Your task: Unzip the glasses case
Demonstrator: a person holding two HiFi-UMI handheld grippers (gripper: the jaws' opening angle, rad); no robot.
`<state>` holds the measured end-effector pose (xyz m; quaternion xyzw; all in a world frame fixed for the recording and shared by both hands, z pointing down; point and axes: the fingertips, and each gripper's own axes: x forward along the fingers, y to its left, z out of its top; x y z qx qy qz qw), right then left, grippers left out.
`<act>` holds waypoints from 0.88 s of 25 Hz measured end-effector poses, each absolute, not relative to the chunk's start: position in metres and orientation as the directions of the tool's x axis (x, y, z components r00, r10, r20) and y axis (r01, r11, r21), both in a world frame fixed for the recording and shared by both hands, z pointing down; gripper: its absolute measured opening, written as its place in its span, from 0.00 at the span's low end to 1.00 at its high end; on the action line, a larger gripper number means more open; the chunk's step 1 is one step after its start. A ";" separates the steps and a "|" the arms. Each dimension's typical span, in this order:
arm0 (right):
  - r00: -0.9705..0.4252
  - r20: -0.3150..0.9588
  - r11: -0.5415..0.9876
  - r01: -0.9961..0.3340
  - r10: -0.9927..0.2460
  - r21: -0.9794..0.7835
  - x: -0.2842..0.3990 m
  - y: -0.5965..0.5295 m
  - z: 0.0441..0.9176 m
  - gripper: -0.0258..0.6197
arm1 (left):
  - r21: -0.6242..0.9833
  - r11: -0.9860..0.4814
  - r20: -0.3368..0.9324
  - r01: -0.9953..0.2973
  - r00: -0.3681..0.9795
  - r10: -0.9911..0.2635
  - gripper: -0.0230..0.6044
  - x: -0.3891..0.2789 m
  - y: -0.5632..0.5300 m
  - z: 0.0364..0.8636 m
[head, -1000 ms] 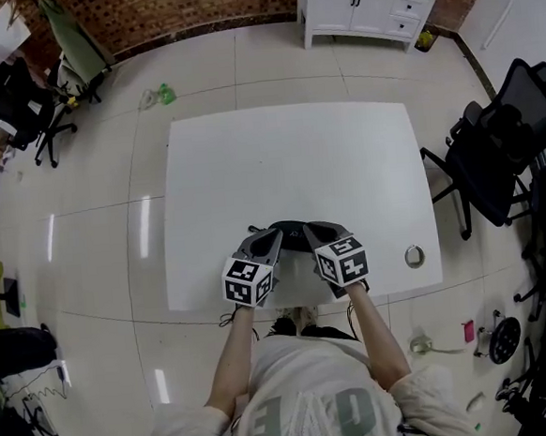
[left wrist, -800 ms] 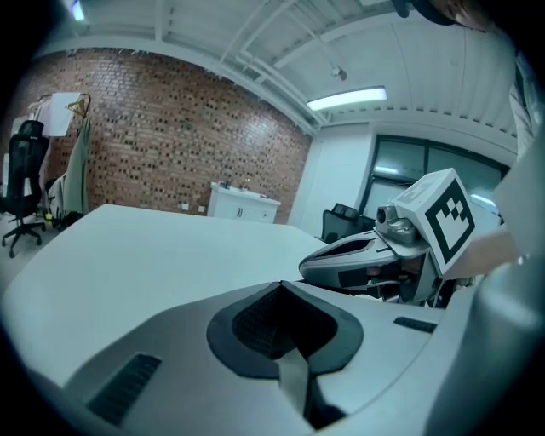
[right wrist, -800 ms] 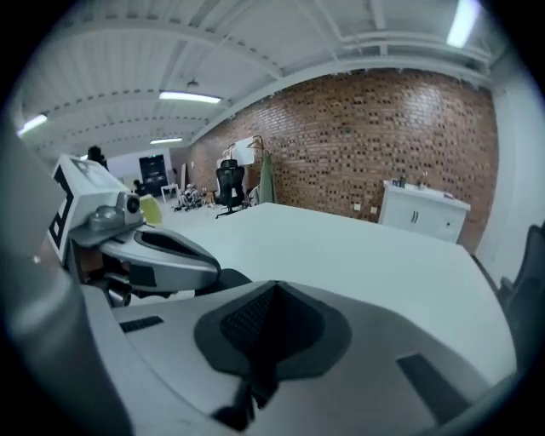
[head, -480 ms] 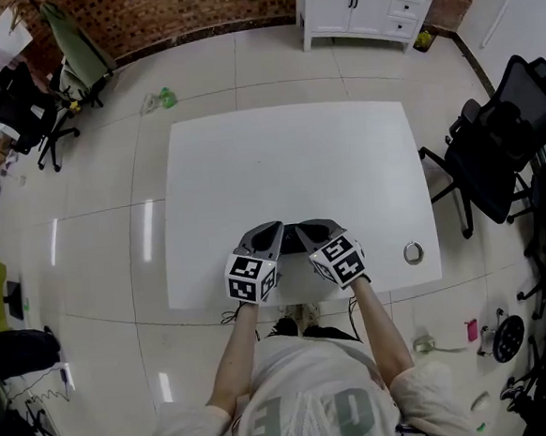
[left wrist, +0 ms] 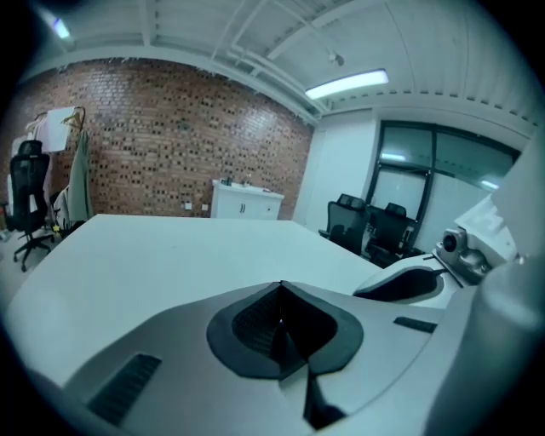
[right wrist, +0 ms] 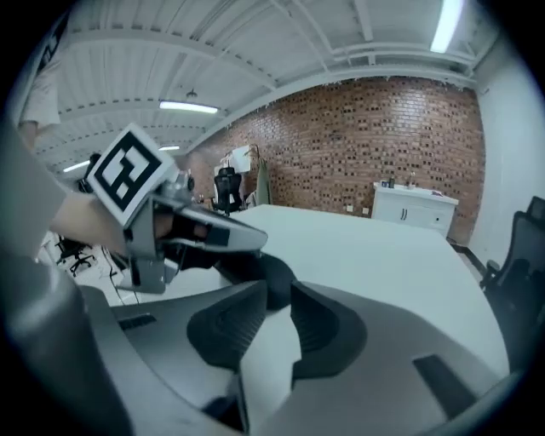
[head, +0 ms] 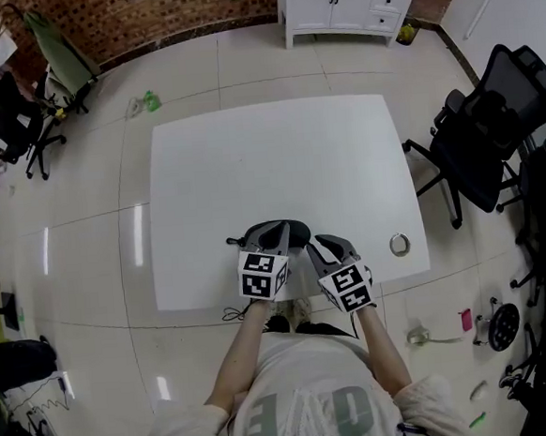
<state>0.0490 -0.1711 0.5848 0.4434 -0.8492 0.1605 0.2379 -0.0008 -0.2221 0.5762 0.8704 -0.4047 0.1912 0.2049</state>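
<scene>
Off to my left, on the tiled floor, stands a black office chair (head: 6, 109) by the brick wall. The white desk (head: 277, 156) fills the middle, and both my claws are at its near edge. My left claw (left wrist: 280, 308) is pressed together: its two dark pads meet along a line, and I can make out nothing between them. From the head view its tips lie over the glasses case (right wrist: 267, 272), a dark, rounded thing lying flat on the desk near the front edge, partly covered by that claw. A thin dark cord (head: 232, 241) sticks out on the desk just left of the left claw. The marker cube (head: 263, 274) of the left claw sits nearest to me. Just beside it to the right, my right claw (right wrist: 274, 298) is spread, with bare desk showing in the gap between its pads; the case lies just beyond its tips, not between them. Further right, near the desk's right edge, lies a small ring-shaped roll (head: 399, 244), well apart from both claws. Past the desk on that side stands another black office chair (head: 479, 140), and a white cabinet (head: 346, 4) stands against the far wall.
</scene>
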 end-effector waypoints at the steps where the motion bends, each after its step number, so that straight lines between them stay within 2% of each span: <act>1: -0.475 0.577 0.548 -0.835 -0.665 -0.057 0.053 -0.163 0.595 0.15 | 0.190 -0.590 0.520 -0.785 0.590 -0.618 0.04 0.000 -0.223 0.578; 3: -0.451 0.624 0.524 -0.848 -0.638 -0.078 0.056 -0.150 0.615 0.20 | 0.190 -0.583 0.550 -0.790 0.578 -0.604 0.04 0.001 -0.224 0.581; 6: -0.414 0.660 0.496 -0.865 -0.627 -0.072 0.051 -0.147 0.630 0.21 | 0.219 -0.569 0.569 -0.793 0.577 -0.585 0.04 0.002 -0.225 0.582; 11: -0.309 0.698 0.476 -0.878 -0.646 0.052 0.042 -0.157 0.637 0.21 | 0.242 -0.562 0.574 -0.791 0.584 -0.574 0.04 0.002 -0.225 0.583; 21: -0.269 0.724 0.446 -0.893 -0.635 0.059 0.032 -0.166 0.641 0.20 | 0.260 -0.568 0.558 -0.781 0.602 -0.571 0.04 0.003 -0.223 0.582; 22: -0.261 0.726 0.444 -0.894 -0.637 0.068 0.034 -0.167 0.641 0.08 | 0.260 -0.570 0.557 -0.780 0.603 -0.571 0.04 0.003 -0.223 0.582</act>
